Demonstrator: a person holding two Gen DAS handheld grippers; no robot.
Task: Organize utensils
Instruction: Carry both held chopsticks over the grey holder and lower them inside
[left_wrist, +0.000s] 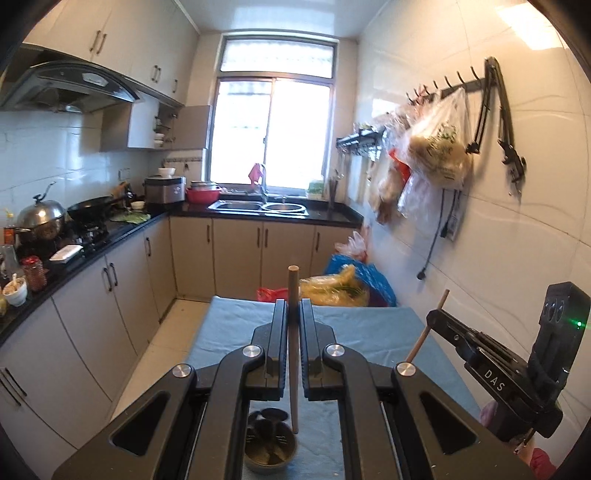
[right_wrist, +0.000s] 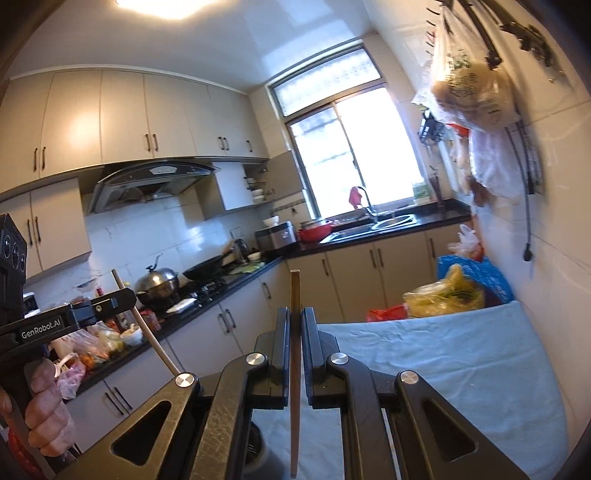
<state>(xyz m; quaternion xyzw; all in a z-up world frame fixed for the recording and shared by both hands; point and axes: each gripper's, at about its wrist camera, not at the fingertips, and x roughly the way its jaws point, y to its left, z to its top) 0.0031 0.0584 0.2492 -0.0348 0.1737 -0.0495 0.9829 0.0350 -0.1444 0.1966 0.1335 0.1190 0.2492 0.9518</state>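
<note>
A: What does the left wrist view show?

B: The left gripper has its fingers drawn narrow around a stick, a plain wooden one like a chopstick. It stands almost upright between the pads, its top well above the fingertips. Its lower end hangs just over the rim of a metal cup.

A: Where is the cup?

B: It sits on the blue cloth that covers the table, right under the gripper. Some dark pieces lie inside it; what they are cannot be told.

A: Is the other gripper visible there?

B: Yes, the right gripper is at the right edge, marked DAS. A second stick passes slanted through its tip, and the fingers look closed on it.

A: And the right wrist view?

B: The right gripper shows its fingers pressed narrow on the second stick. That stick stands upright, reaching above the fingertips and down below the frame of the gripper. It is held in the air above the near edge of the blue cloth.

A: Does the left gripper appear?

B: It does, at the left, marked GenRobot.AI, gripped by a hand. The stick runs tilted through its tip. A dark rim of the cup peeks out beneath the right gripper. Behind everything runs a black counter with a sink under the window.
</note>
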